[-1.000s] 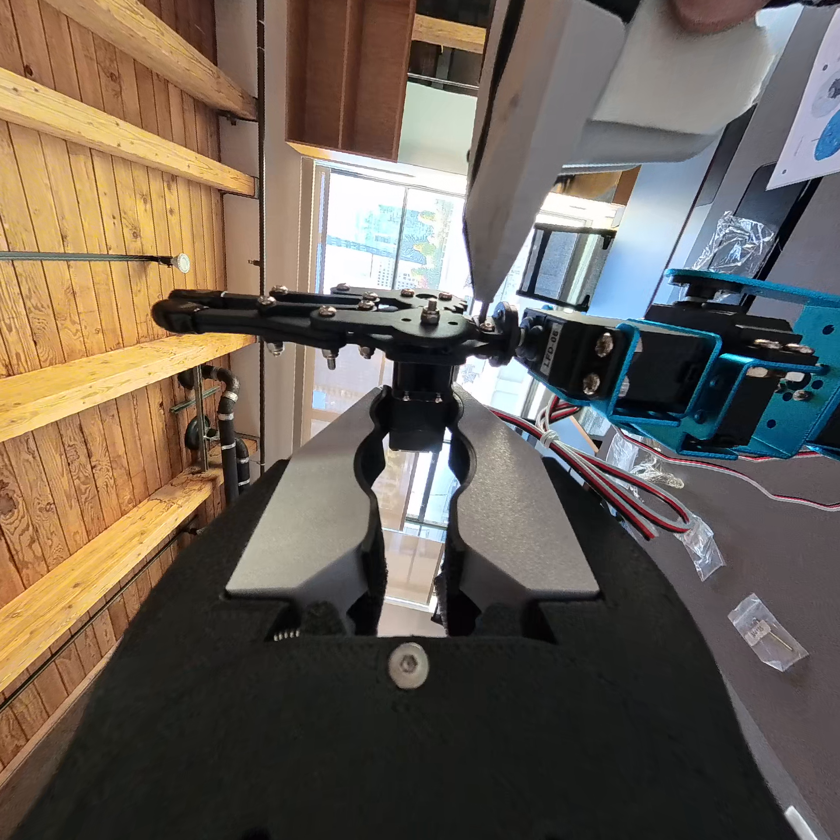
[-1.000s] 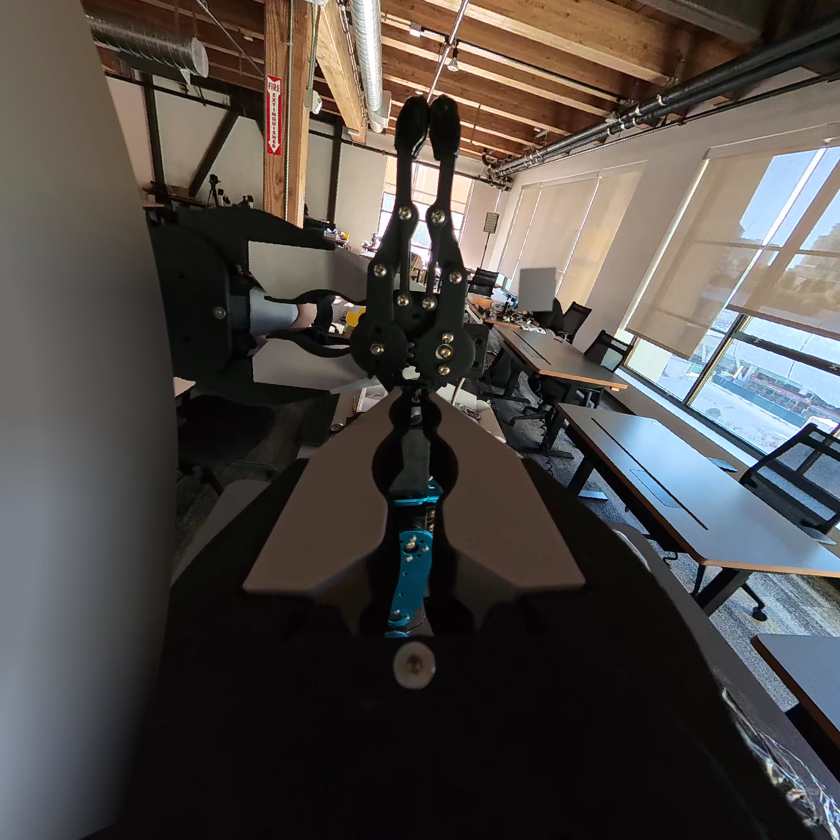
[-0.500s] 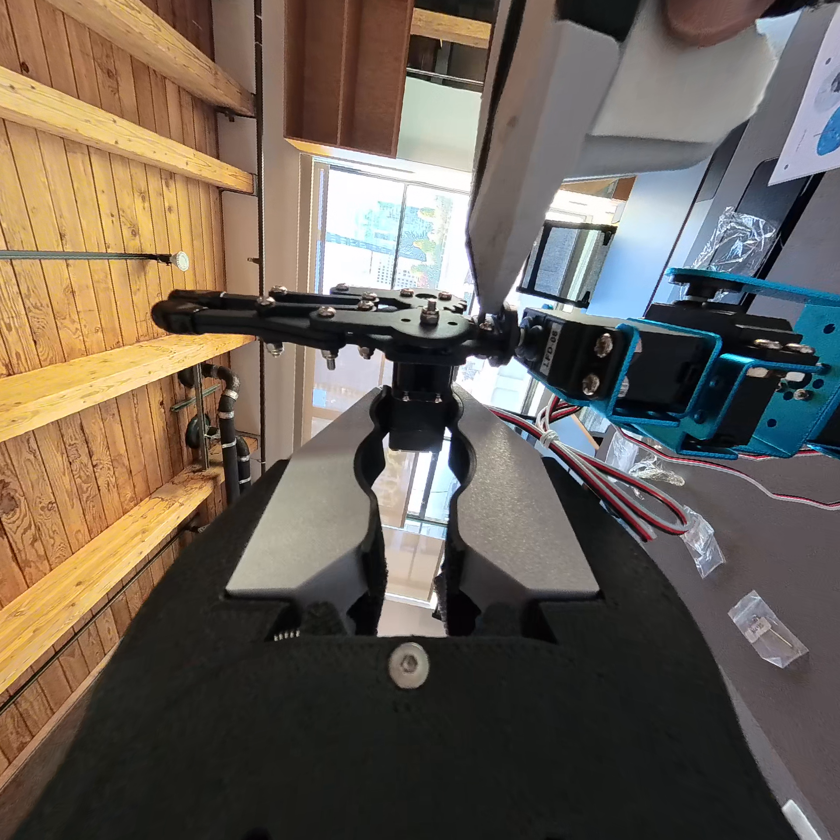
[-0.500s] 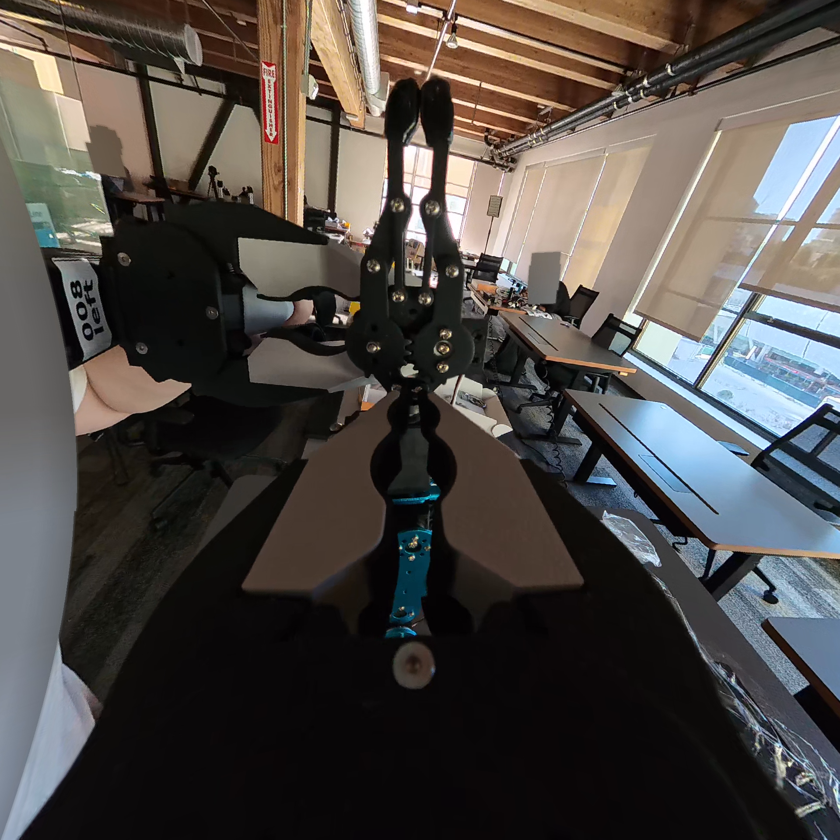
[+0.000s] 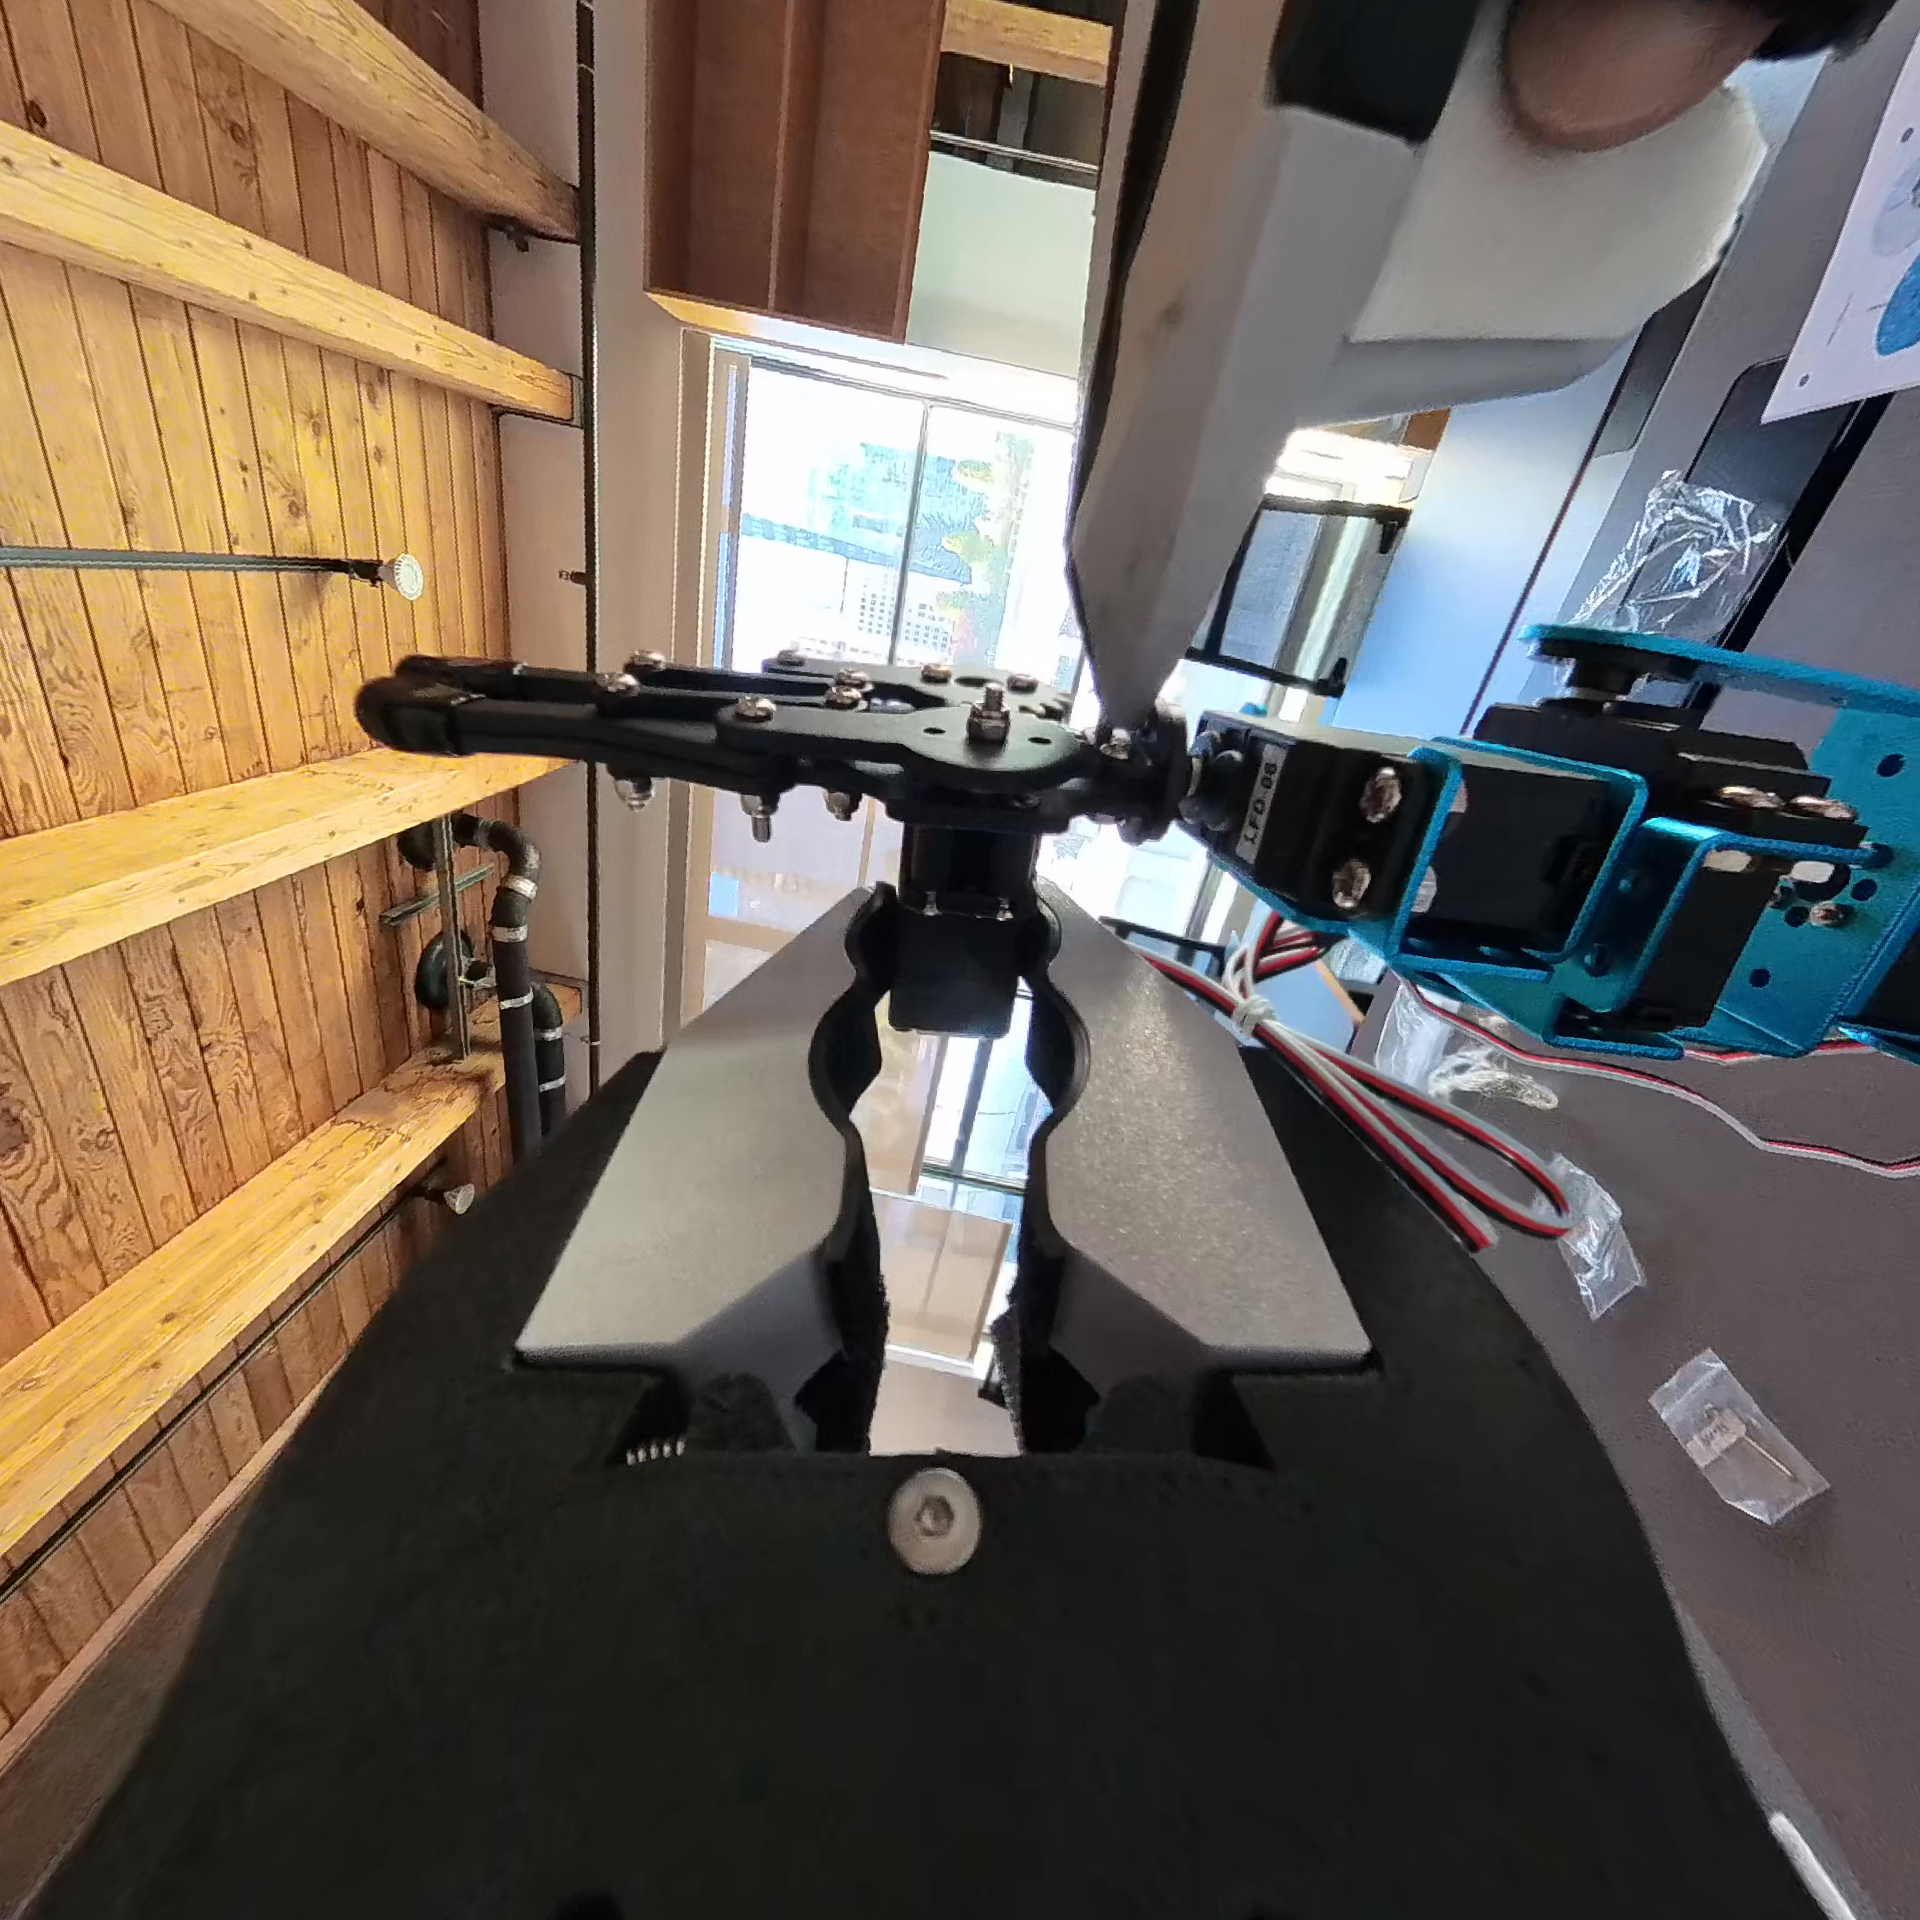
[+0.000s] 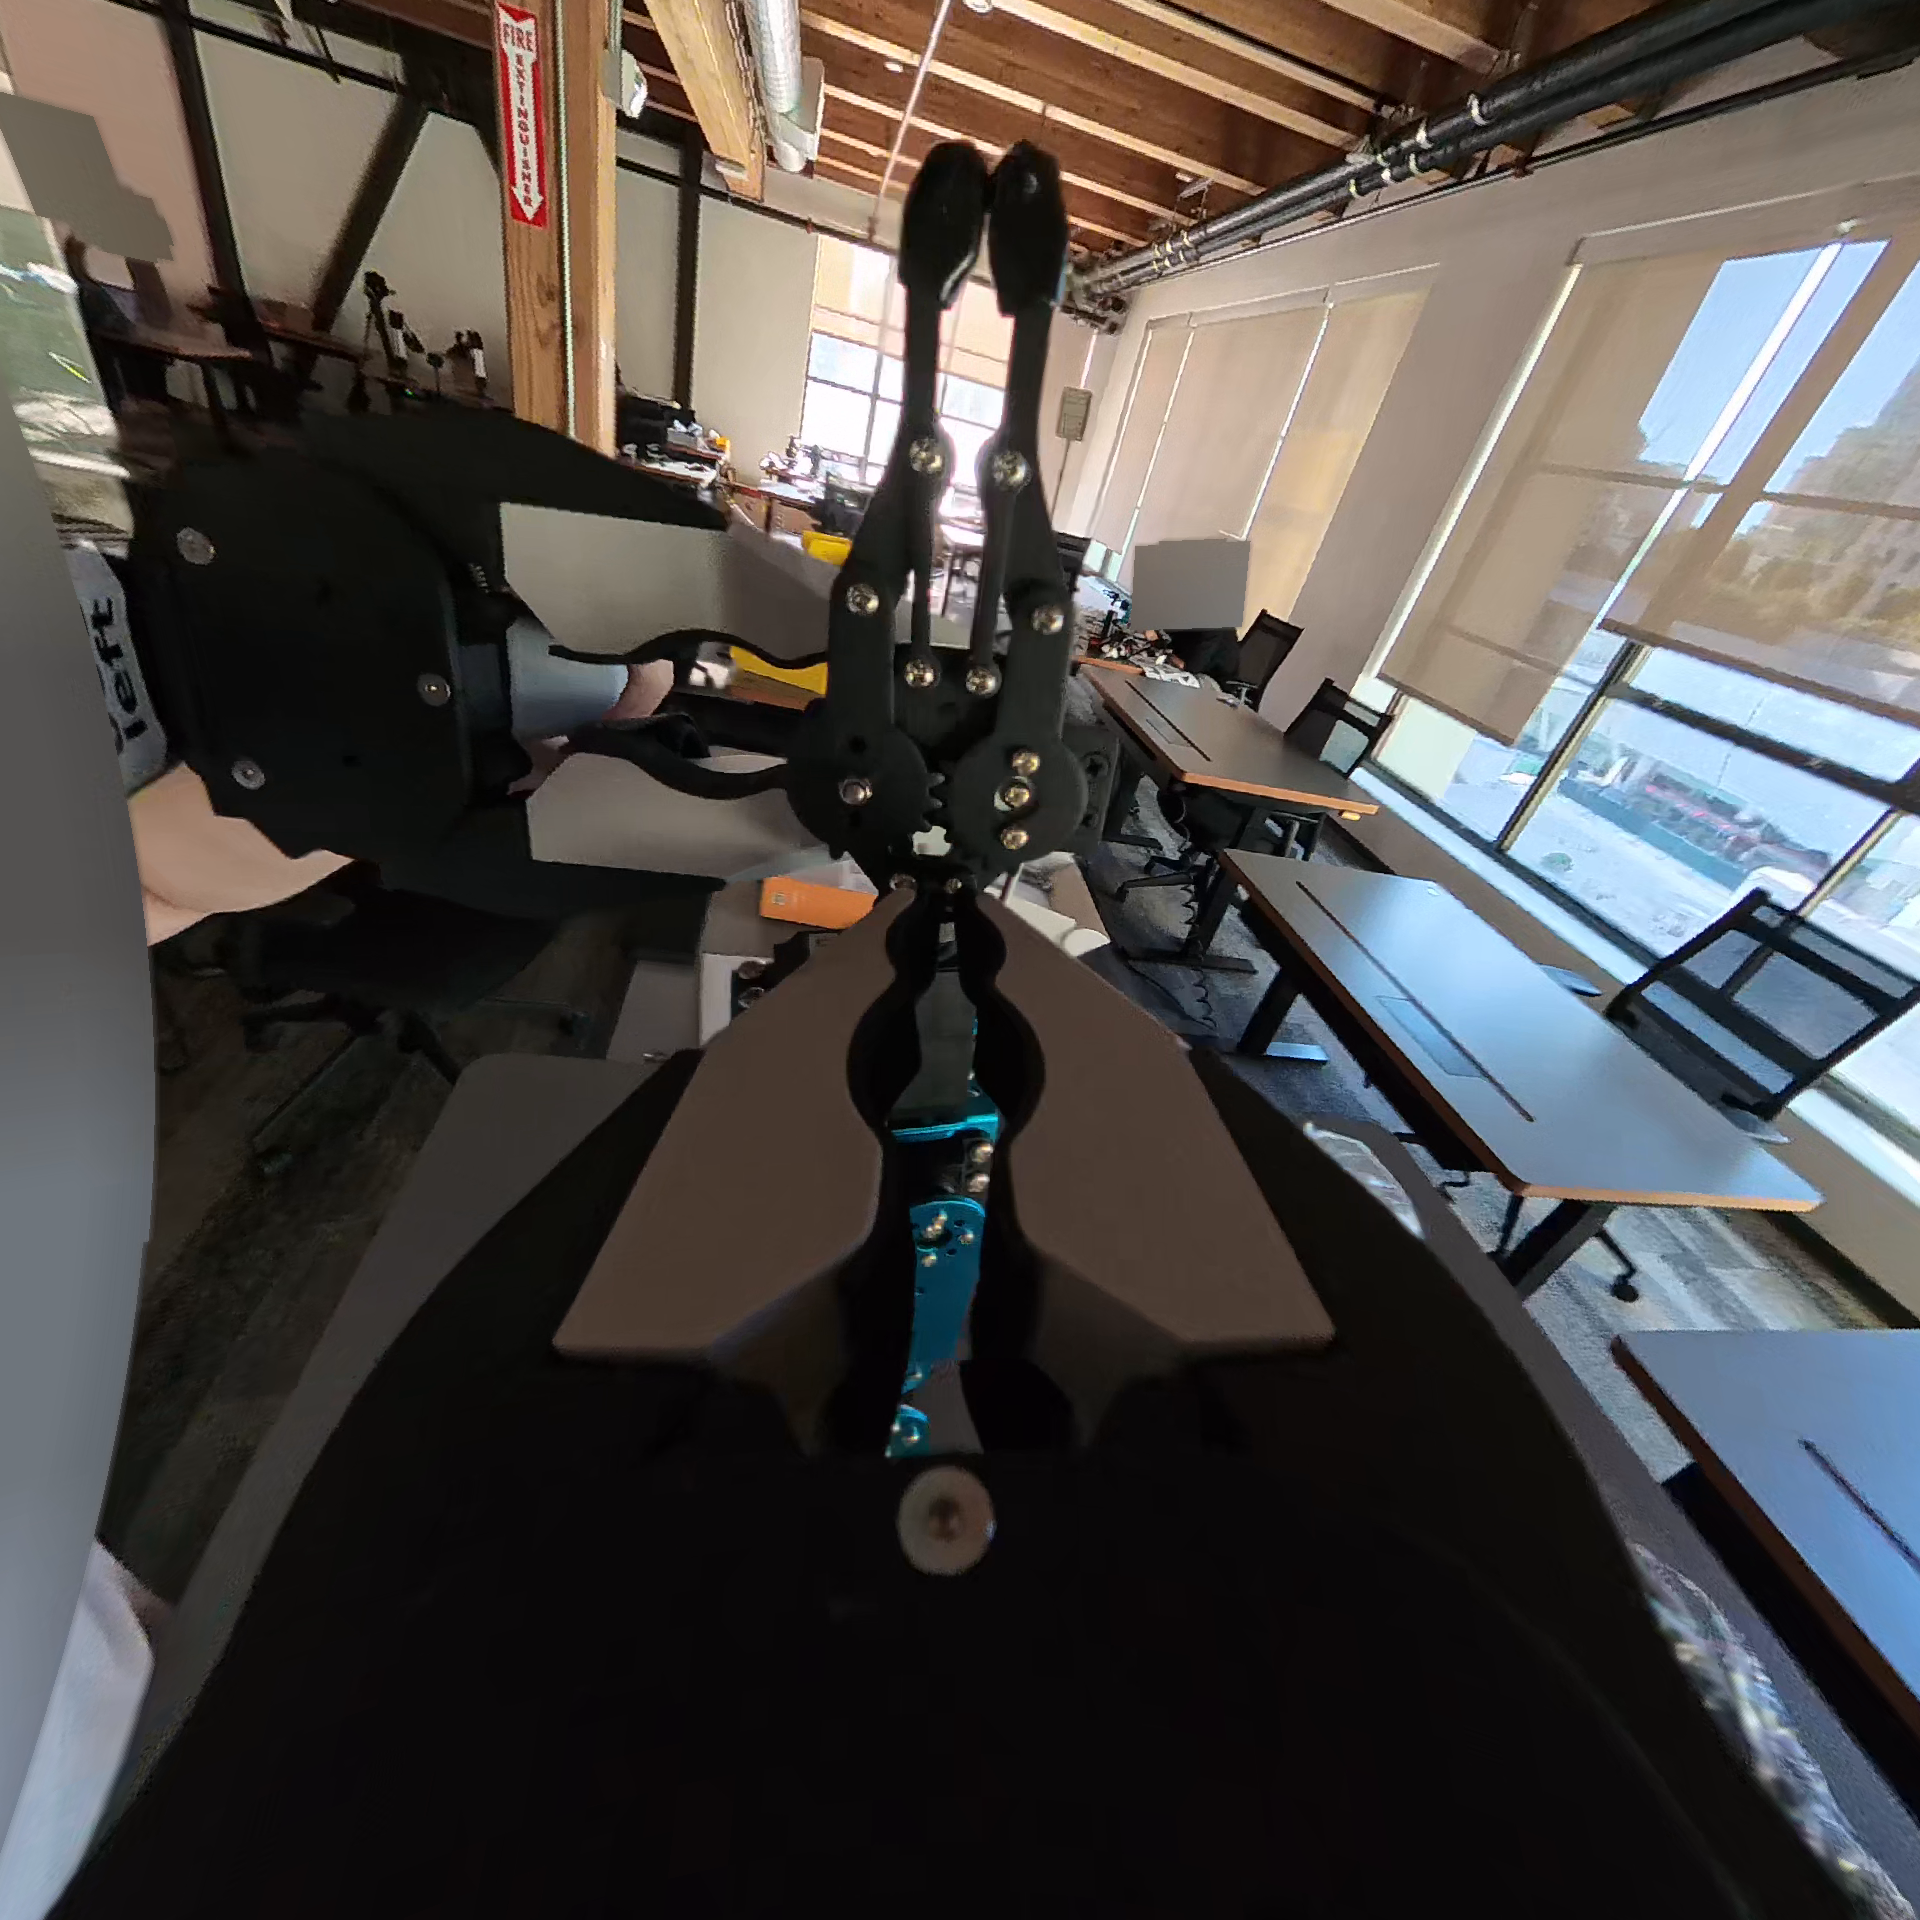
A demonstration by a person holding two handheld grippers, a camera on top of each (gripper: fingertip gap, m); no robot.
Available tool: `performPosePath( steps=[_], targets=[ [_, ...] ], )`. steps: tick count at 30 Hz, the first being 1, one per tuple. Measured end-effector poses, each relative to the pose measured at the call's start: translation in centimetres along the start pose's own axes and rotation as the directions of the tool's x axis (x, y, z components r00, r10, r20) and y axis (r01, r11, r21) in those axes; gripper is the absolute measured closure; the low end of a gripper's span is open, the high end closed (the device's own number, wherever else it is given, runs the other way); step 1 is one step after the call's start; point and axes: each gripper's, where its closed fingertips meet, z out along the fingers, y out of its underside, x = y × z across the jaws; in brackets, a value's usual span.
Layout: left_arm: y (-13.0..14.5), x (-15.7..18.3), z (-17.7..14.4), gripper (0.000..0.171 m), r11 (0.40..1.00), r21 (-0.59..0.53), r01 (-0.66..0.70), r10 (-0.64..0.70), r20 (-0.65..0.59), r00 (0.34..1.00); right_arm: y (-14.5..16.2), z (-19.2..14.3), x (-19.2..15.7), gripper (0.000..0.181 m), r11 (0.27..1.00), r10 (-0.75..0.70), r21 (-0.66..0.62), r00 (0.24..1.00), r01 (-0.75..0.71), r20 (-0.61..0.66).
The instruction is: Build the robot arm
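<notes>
Left view: left tool (image 5: pixel 956 935) is clamped on the black servo block (image 5: pixel 966 883) under the small black metal claw (image 5: pixel 831 727). The claw sits on a blue metal bracket arm (image 5: pixel 1621 935), held up off the dark grey bench (image 5: pixel 1714 1299). Right view: right tool (image 6: pixel 940 914) is pinched on the black joint (image 6: pixel 940 1023) just behind the claw's gears, and the claw tips almost touch.

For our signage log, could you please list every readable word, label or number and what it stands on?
I will not quote writing; it stands on:
Red sign on the wooden post: legible.
White label on the black motor: legible.
White tag at the left edge: partly hidden.
Paper sheet: blurred.
</notes>
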Motion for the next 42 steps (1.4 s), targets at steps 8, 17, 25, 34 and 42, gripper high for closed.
performPosePath(
  steps=[8, 17, 25, 34, 42],
  targets=[
    [-0.19, -0.11, -0.23, 0.149, 1.000, 0.014, 0.007, -0.008, 0.043, 0.999, -0.16, -0.15, -0.19, 0.180, 0.983, -0.180, -0.020, 0.983, 0.180, 0.038],
    [-0.45, -0.39, -0.37, 0.148, 1.000, 0.017, 0.017, -0.020, 0.193, 0.981, -0.03, -0.35, 0.05, 0.179, 0.992, 0.095, 0.075, 0.992, -0.101, 0.077],
    [-0.43, -0.41, -0.25, 0.149, 0.999, 0.021, -0.024, 0.019, 0.200, 0.980, -0.02, -0.33, 0.05, 0.180, 0.992, 0.102, 0.069, 0.990, -0.109, 0.097],
    [-0.37, -0.37, -0.12, 0.149, 1.000, 0.023, -0.012, 0.007, 0.222, 0.975, 0.03, -0.26, 0.03, 0.180, 0.997, -0.075, 0.041, 0.987, 0.070, 0.144],
    [-0.30, -0.20, 0.23, 0.149, 1.000, 0.000, -0.030, 0.029, 0.173, 0.985, 0.09, -0.18, 0.16, 0.180, 0.994, -0.052, -0.084, 0.978, 0.070, 0.203]
  ],
)
